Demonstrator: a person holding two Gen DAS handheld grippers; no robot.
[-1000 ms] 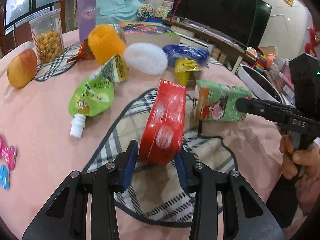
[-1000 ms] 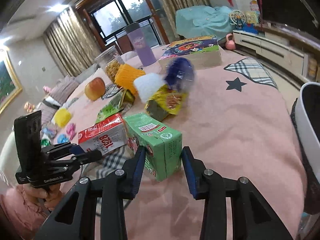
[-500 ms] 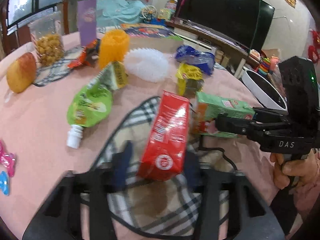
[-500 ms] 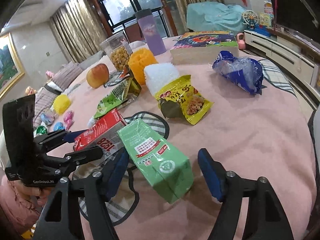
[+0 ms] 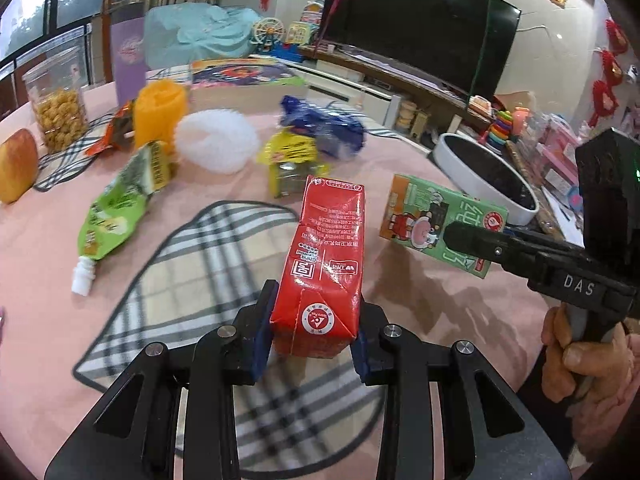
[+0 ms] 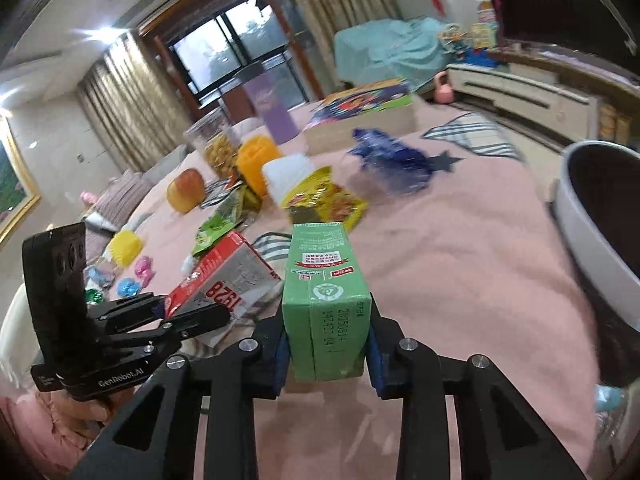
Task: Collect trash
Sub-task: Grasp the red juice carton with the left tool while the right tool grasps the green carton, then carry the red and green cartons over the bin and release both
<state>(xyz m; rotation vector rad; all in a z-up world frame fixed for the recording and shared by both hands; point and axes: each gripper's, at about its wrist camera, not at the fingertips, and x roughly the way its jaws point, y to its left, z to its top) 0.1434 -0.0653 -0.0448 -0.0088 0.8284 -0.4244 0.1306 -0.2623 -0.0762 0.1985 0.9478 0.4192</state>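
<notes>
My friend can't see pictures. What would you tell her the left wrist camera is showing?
The left gripper is shut on a red drink carton, held above a pink tablecloth. To its right, the right gripper holds a green carton near a white bin. Behind lie a green pouch, yellow wrapper and apple.

Two cartons (image 5: 326, 256) (image 5: 436, 220) side by side above the table (image 5: 40, 240), bin (image 5: 480, 164) right.
</notes>
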